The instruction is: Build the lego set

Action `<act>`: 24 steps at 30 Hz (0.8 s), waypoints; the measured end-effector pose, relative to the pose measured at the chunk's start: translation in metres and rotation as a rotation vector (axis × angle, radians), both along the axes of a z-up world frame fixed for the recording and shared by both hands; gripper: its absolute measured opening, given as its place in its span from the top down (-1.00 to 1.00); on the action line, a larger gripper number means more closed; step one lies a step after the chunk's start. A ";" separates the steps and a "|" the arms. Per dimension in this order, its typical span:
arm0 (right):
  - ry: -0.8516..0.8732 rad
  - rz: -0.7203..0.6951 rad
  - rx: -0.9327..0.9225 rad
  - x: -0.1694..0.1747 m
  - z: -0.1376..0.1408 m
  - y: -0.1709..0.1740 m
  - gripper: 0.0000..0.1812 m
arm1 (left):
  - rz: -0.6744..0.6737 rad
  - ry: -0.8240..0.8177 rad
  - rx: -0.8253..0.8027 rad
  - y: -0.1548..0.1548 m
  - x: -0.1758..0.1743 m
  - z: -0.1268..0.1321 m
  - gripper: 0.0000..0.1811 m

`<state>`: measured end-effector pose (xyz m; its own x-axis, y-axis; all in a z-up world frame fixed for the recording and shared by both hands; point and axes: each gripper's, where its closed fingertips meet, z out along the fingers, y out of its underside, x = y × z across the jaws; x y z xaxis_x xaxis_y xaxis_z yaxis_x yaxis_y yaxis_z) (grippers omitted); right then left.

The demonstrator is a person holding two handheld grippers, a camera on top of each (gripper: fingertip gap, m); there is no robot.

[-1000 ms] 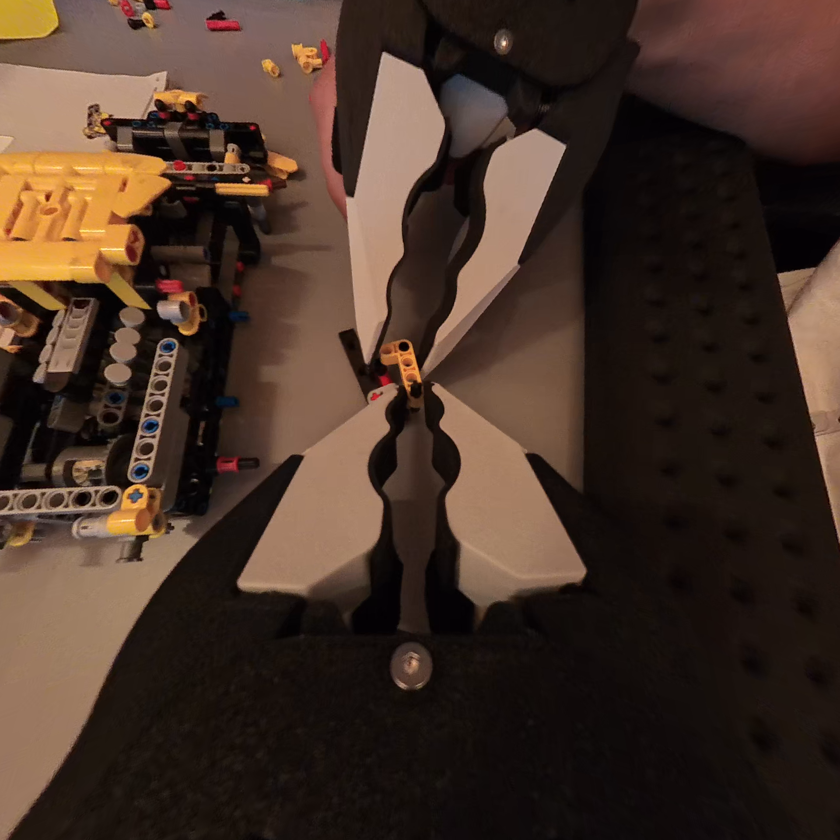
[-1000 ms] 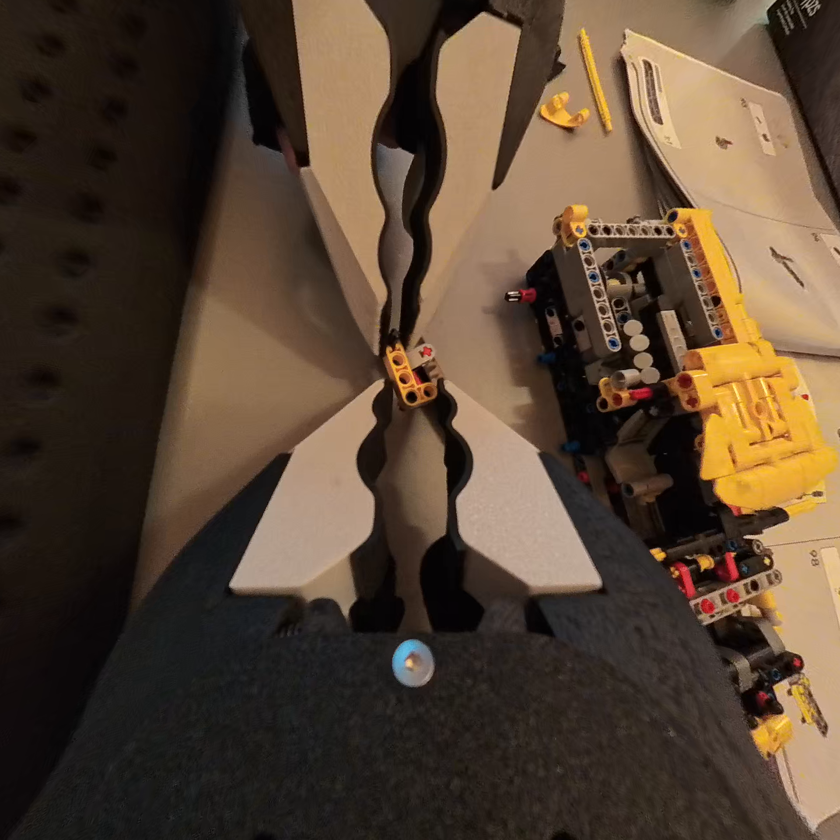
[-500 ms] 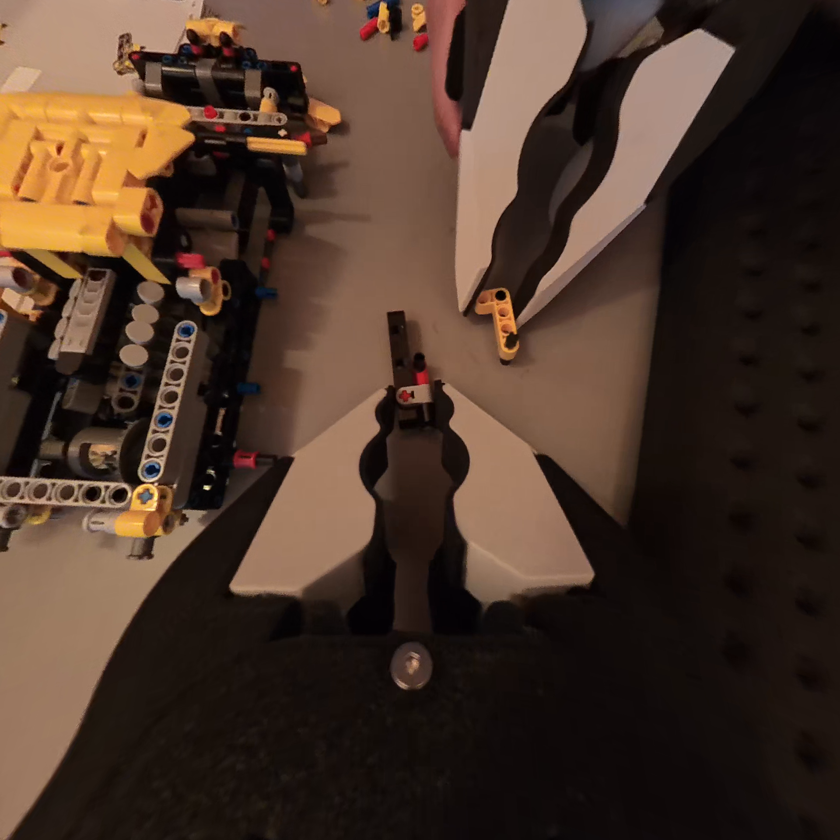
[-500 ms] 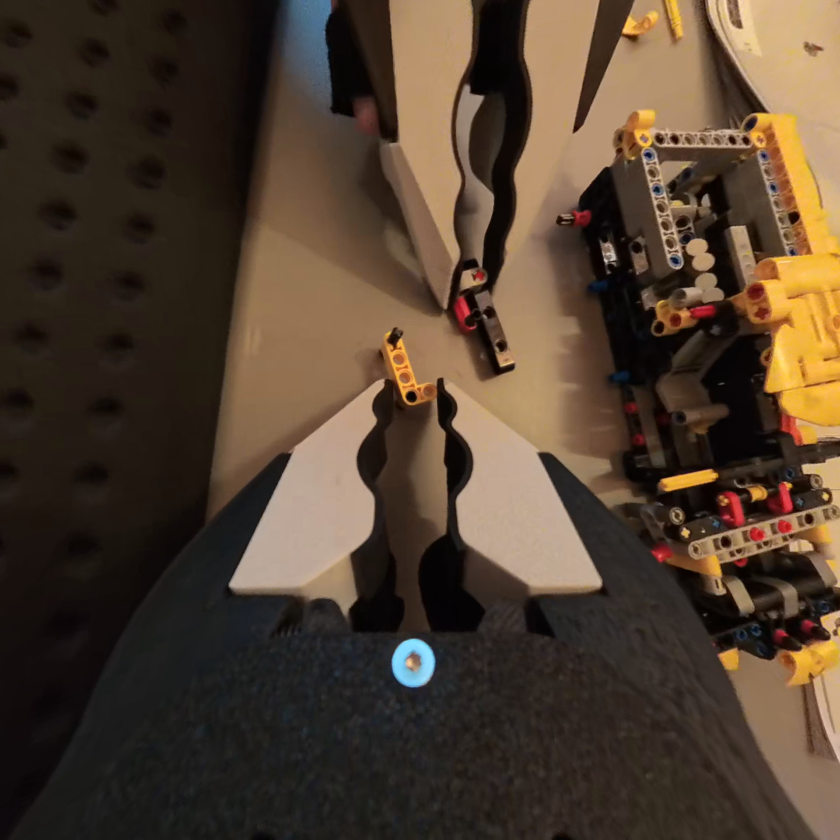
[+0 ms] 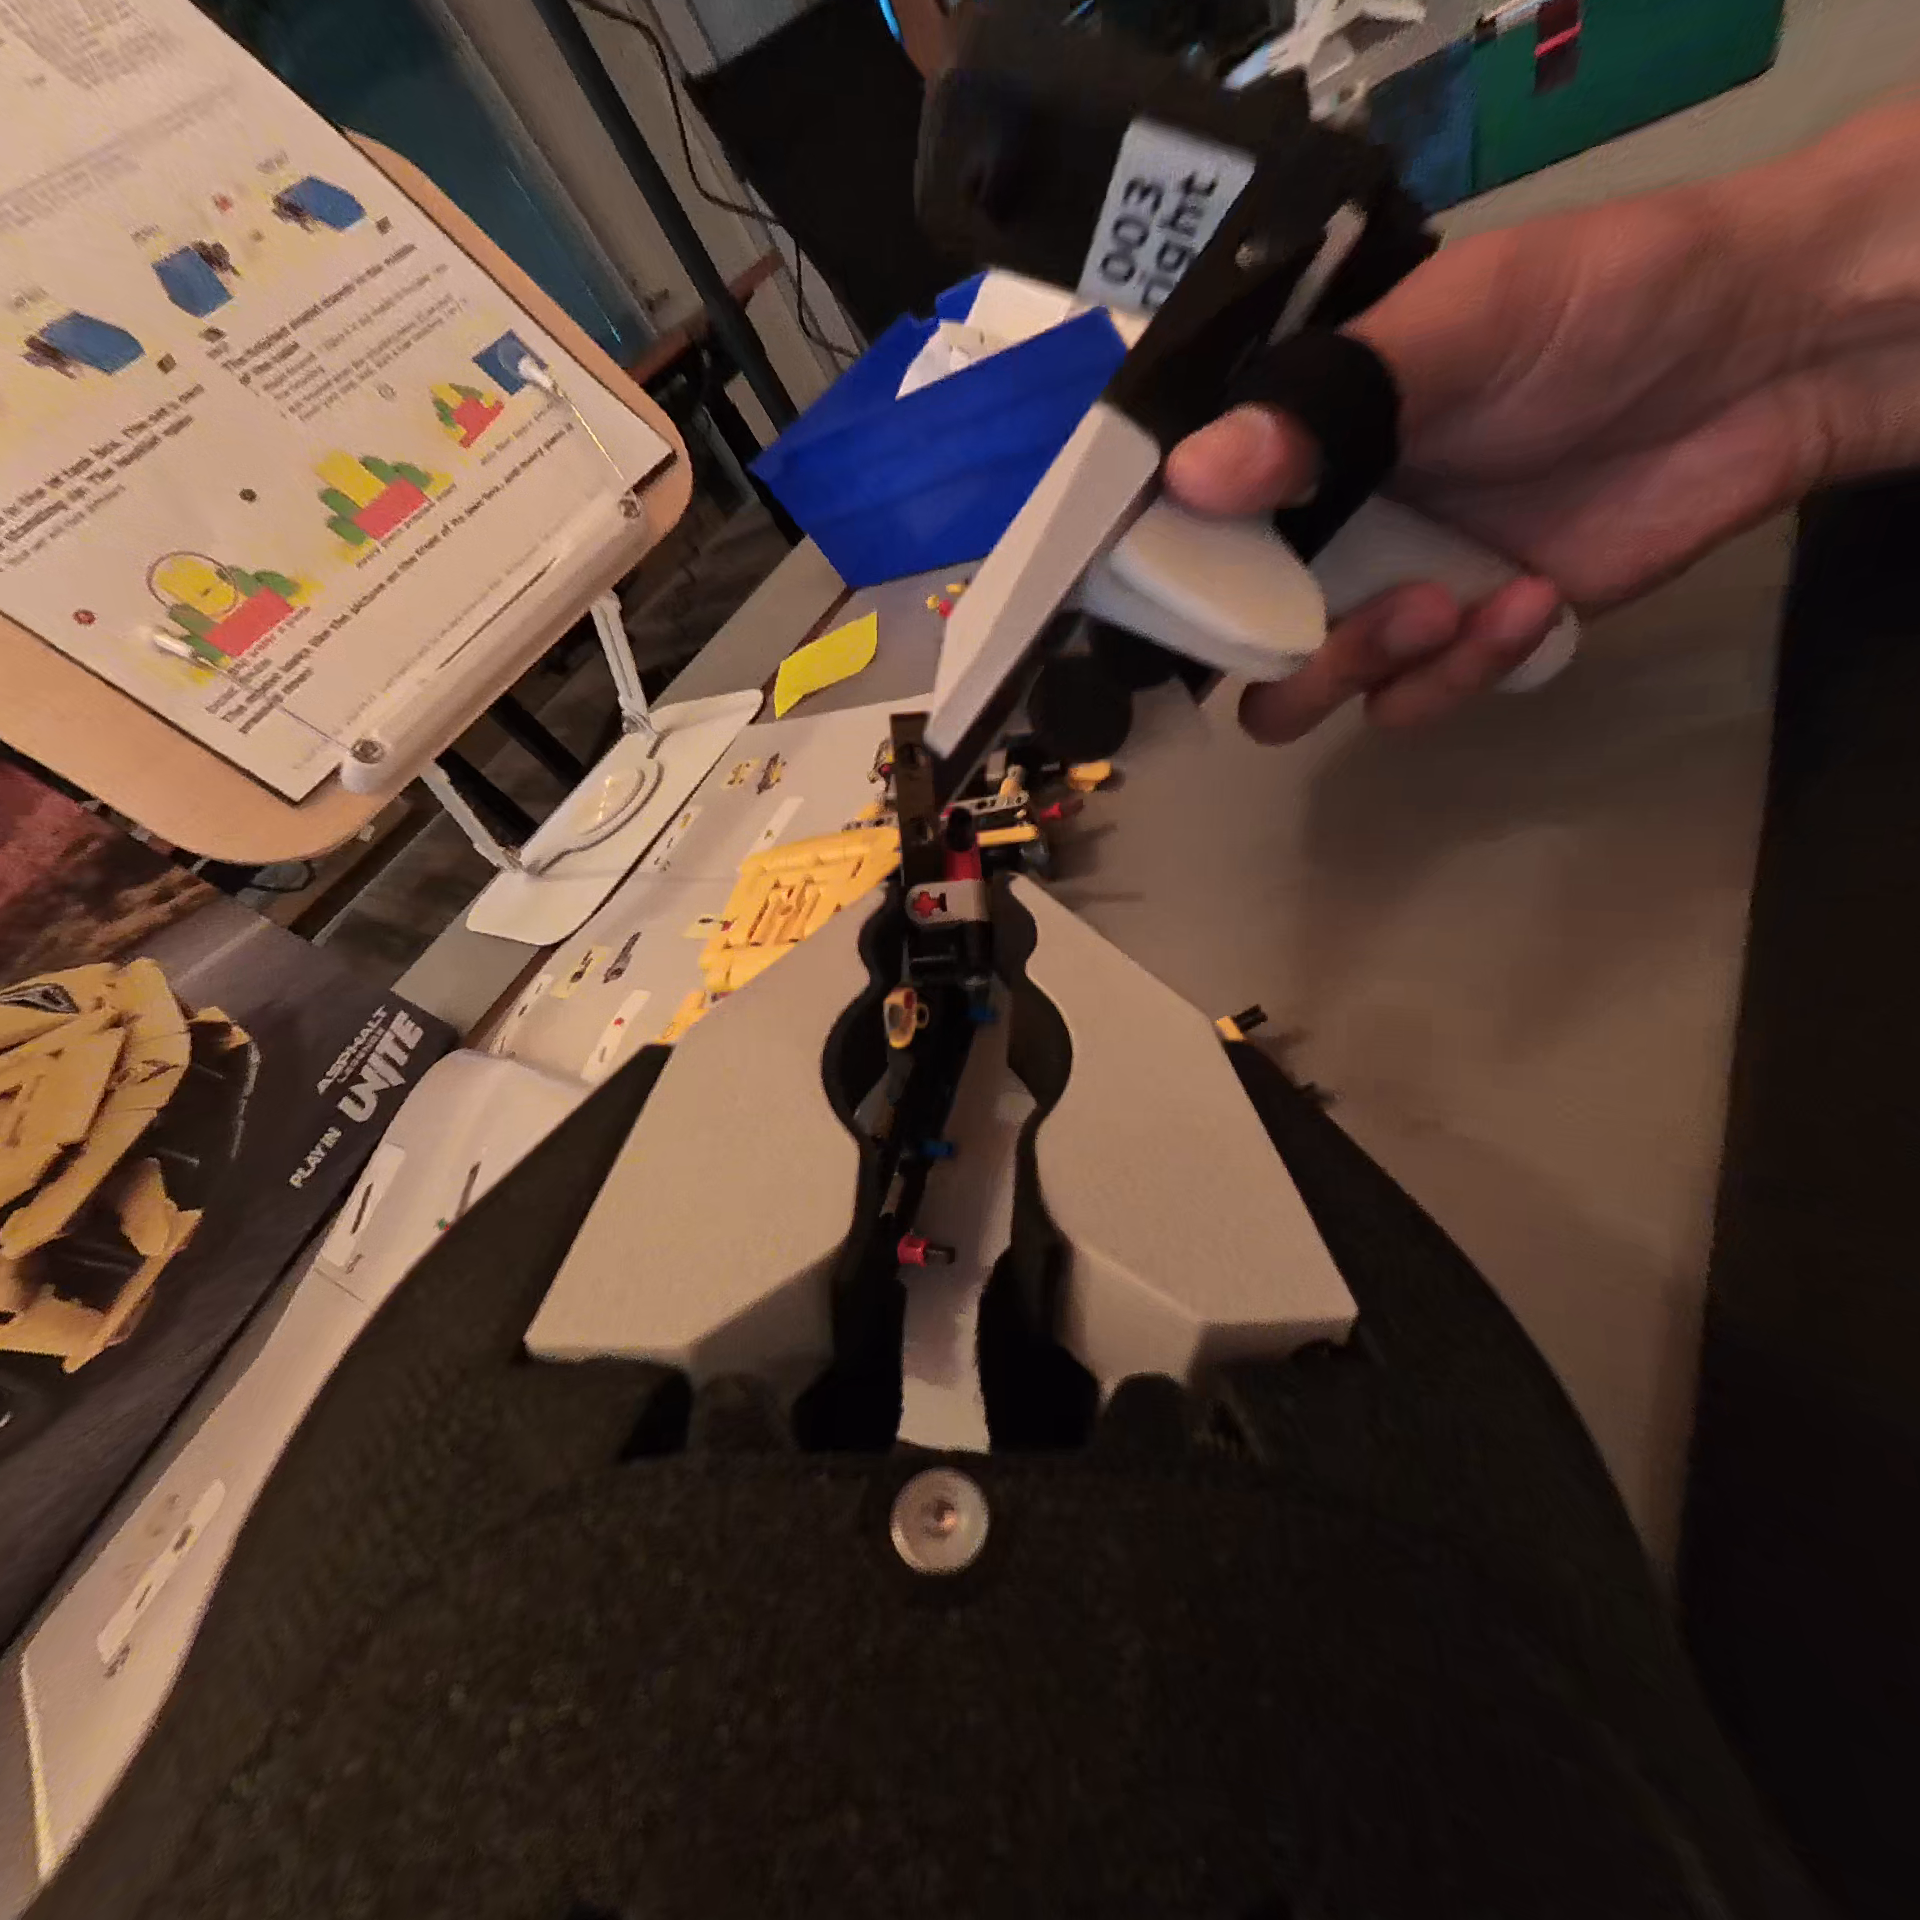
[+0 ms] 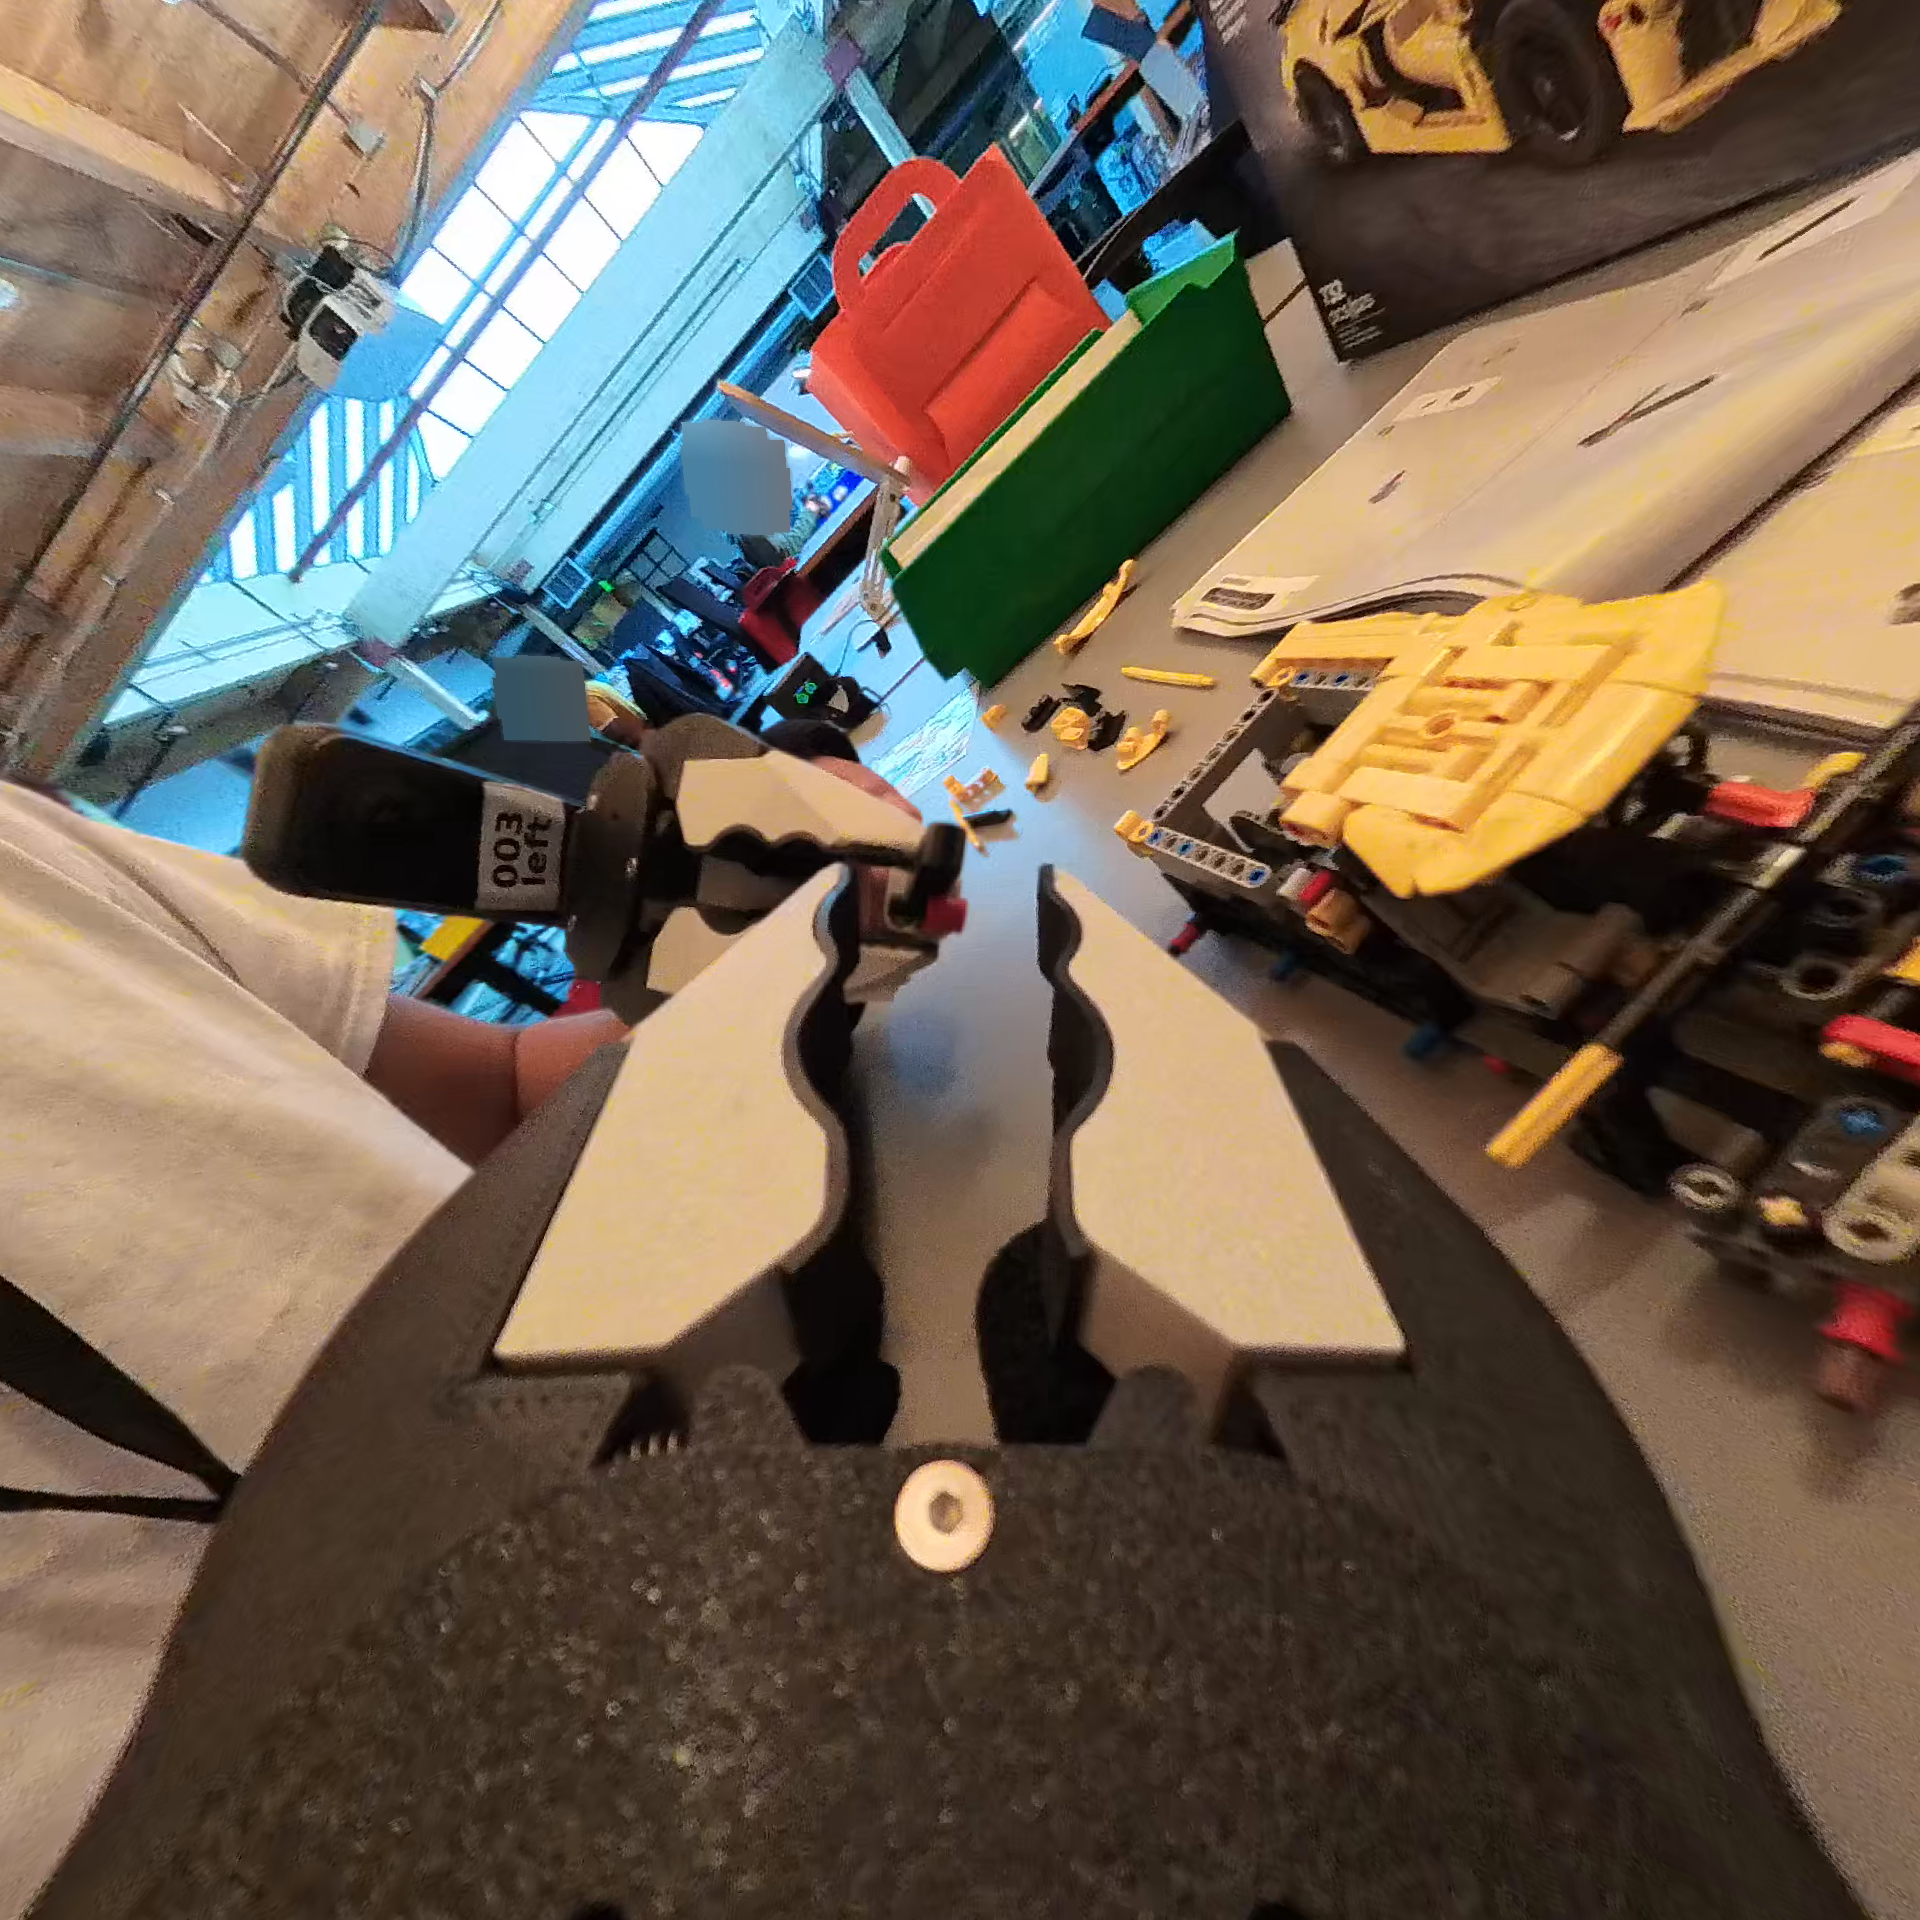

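Both grippers have lifted off the table since half a second ago, and the yellow angle piece the right one was pinching is gone from its tips! Starting at the far left of the left wrist view: an instruction sheet on a tilted board [image 5: 301, 416] leans over the table's left edge, the dark set box [image 5: 187, 1122] lies below it, and open booklet pages [image 5: 623, 935] spread toward the middle. Centre frame, the left gripper [image 5: 940, 914] is clamped on a small black piece with a grey and red connector [image 5: 940, 902], held up off the table, fingers close together around it. Just above, the right gripper [image 5: 1039, 582] hangs in a person's hand [image 5: 1558, 447], one white finger edge nearly touching the black piece's top. Beyond sit a blue bin [image 5: 935, 457] and the yellow car model [image 5: 800, 904], largely hidden behind the fingers; bare tabletop [image 5: 1455, 935] runs open on the right up to a dark edge. Over to the right wrist view: the left gripper [image 6: 914, 862] comes in from the left, the black piece [image 6: 930, 883] in its tips, beside a white sleeve [image 6: 156, 1039]. This view's own right gripper [image 6: 945, 894] stands parted and empty, with clear grey table between the fingers. Only here do we see an orange bag [image 6: 945, 312], a green bin [image 6: 1091, 488], scattered loose yellow parts [image 6: 1091, 727], and the car model [image 6: 1507, 748] in full, close on the right, with a free lane between it and the gripper.
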<state>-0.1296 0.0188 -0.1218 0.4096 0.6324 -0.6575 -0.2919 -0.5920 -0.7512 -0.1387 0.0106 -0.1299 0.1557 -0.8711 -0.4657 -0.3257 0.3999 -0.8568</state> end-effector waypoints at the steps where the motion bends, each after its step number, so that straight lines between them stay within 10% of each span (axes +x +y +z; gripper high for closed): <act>1: 0.020 0.014 0.006 -0.004 0.003 0.000 0.70 | -0.012 -0.004 -0.005 -0.003 0.000 0.001 0.82; 5: 0.058 0.036 0.006 -0.006 0.007 0.000 0.93 | -0.027 -0.021 -0.068 -0.007 0.001 0.000 0.81; 14: -0.330 0.326 -0.028 -0.014 -0.001 -0.024 0.93 | -0.397 -0.085 -0.975 -0.035 -0.008 0.001 0.63; 24: -0.400 0.501 -0.010 -0.032 0.012 -0.034 0.93 | -0.444 -0.124 -1.070 -0.036 -0.012 0.009 0.80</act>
